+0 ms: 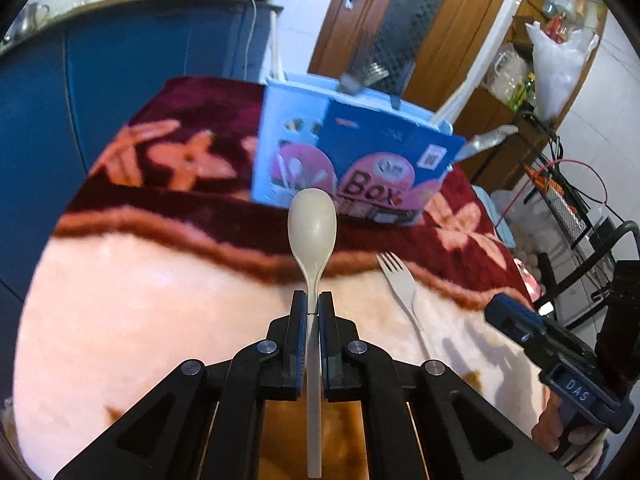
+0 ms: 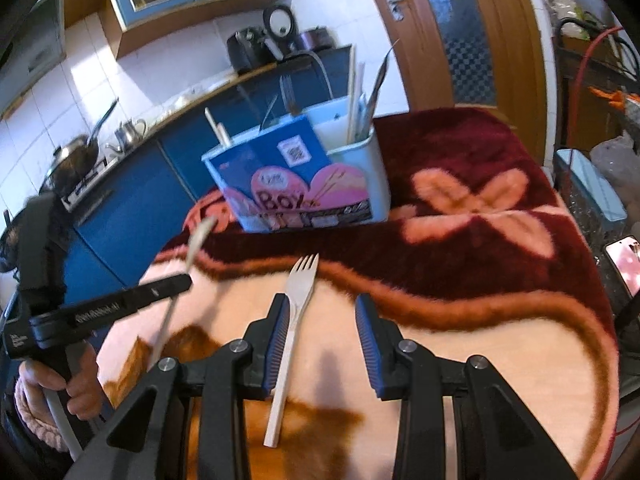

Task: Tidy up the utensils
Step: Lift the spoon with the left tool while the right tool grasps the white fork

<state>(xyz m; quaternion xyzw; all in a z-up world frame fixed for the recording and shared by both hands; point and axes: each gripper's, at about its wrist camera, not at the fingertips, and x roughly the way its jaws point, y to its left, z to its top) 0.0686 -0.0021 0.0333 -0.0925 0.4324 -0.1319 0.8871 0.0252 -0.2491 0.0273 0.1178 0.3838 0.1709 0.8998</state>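
Note:
My left gripper [image 1: 313,300] is shut on the handle of a beige spoon [image 1: 312,224], its bowl pointing toward the light blue utensil box [image 1: 296,136] at the far side of the blanket. The spoon [image 2: 200,236] and left gripper [image 2: 176,282] also show in the right wrist view. A beige fork [image 2: 298,292] lies flat on the blanket, tines toward the box [image 2: 304,176]. My right gripper [image 2: 322,304] is open around the fork's neck, the left finger [image 2: 278,328] touching it. The fork [image 1: 400,280] also shows in the left wrist view, with the right gripper [image 1: 500,312] beside it.
A red and peach flowered blanket [image 2: 460,248] covers the table. The box holds several utensils and chopsticks [image 2: 360,92]. Blue kitchen cabinets [image 2: 132,200] stand behind, a wooden door [image 2: 460,32] at the back, wire racks [image 1: 568,200] at the right.

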